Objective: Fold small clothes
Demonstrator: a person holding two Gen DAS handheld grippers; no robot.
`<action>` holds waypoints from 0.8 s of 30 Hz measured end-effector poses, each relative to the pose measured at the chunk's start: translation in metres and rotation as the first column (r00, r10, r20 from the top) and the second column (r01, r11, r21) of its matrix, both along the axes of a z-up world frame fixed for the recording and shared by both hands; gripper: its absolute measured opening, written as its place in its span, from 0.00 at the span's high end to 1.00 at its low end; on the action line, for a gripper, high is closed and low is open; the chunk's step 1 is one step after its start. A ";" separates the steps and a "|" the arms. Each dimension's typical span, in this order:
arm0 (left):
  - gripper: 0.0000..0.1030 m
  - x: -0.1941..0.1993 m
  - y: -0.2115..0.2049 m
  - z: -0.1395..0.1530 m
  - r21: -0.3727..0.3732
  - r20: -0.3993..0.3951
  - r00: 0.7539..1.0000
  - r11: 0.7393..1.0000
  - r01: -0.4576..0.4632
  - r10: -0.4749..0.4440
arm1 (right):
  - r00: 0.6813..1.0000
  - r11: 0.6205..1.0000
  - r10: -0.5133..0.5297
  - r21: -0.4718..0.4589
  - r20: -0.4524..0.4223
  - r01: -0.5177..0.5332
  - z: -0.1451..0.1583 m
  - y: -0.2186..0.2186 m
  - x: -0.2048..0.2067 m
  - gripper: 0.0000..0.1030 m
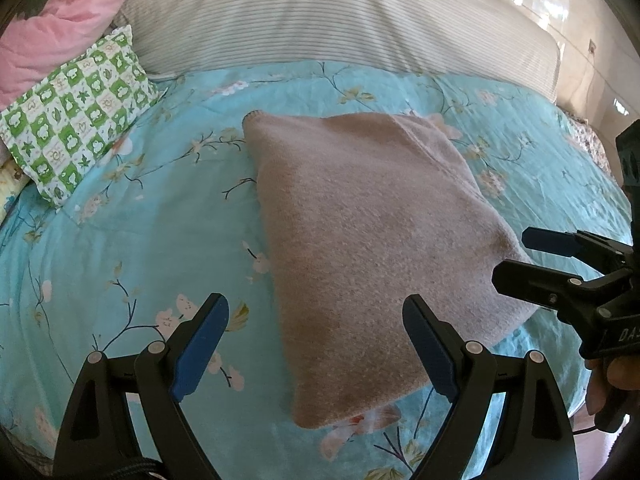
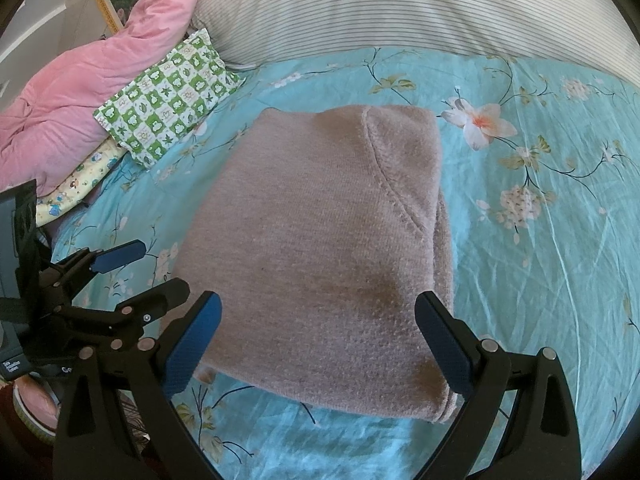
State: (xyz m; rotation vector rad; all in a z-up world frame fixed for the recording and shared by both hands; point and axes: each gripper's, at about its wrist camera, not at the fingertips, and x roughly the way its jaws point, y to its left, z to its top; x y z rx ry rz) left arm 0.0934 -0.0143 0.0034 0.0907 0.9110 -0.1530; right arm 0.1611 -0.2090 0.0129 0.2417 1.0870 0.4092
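Sweater [image 2: 320, 248], beige knit, lies folded mid-frame in both views on the floral teal bedsheet [image 2: 540, 240]. Left gripper [image 1: 316, 344] spread wide, empty, fingers either side of the sweater's near end. Right gripper [image 2: 318, 344] likewise spread, gripping nothing. Green checked pillow [image 2: 168, 96] upper left.

A bed covered by a turquoise floral sheet [image 2: 540, 280] carries a folded beige knit garment [image 2: 320, 240] at its middle. Near the head lie a green checked pillow [image 2: 168, 96], a pink quilt [image 2: 80, 92] and a striped bolster [image 2: 400, 4].
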 end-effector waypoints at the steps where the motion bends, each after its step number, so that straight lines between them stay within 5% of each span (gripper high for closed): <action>1: 0.13 -0.001 0.000 0.000 0.000 -0.001 1.000 1.000 -0.001 0.001 | 1.000 1.000 0.001 0.000 0.000 -0.001 -0.001 -0.001 0.000 0.06; 24: 0.13 -0.002 -0.001 0.005 0.002 0.009 1.000 1.000 -0.005 0.005 | 1.000 1.000 -0.012 0.003 0.009 0.012 -0.002 -0.008 -0.001 0.05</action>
